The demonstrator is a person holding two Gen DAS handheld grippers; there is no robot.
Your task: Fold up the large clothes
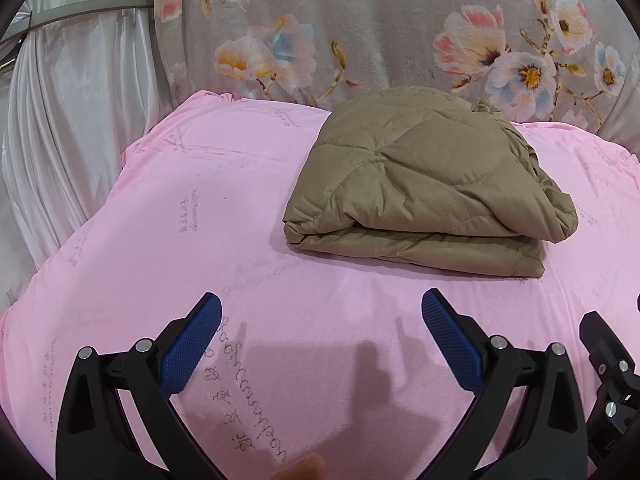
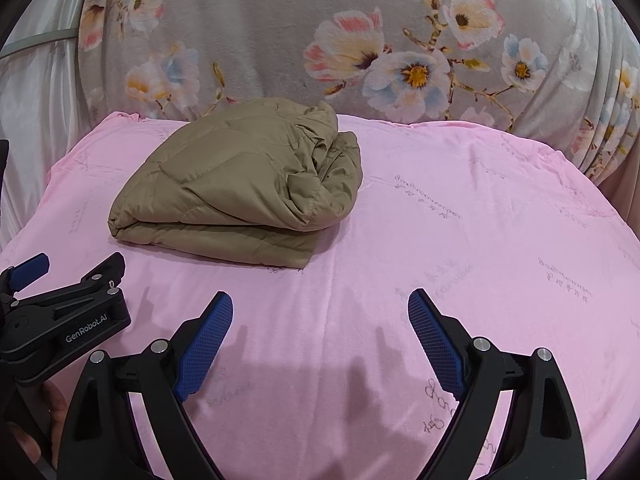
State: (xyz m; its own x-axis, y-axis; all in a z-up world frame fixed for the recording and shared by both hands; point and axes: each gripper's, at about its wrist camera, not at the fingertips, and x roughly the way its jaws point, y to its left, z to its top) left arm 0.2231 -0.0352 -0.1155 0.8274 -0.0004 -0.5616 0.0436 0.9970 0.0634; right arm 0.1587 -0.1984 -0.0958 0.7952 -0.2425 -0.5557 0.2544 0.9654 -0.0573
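A khaki quilted jacket (image 1: 424, 176) lies folded into a thick rectangular bundle on the pink bed sheet (image 1: 208, 216). In the right wrist view the jacket (image 2: 240, 184) sits left of centre, with its bunched side to the right. My left gripper (image 1: 322, 304) is open and empty, hovering over the sheet short of the jacket's near edge. My right gripper (image 2: 320, 304) is open and empty too, over the sheet near the front and right of the jacket. The left gripper also shows at the left edge of the right wrist view (image 2: 60, 312).
A grey floral blanket (image 1: 360, 28) rises behind the bed, also seen in the right wrist view (image 2: 360, 40). A white curtain (image 1: 60, 120) hangs at the left. The pink sheet (image 2: 480, 220) spreads wide to the right of the jacket.
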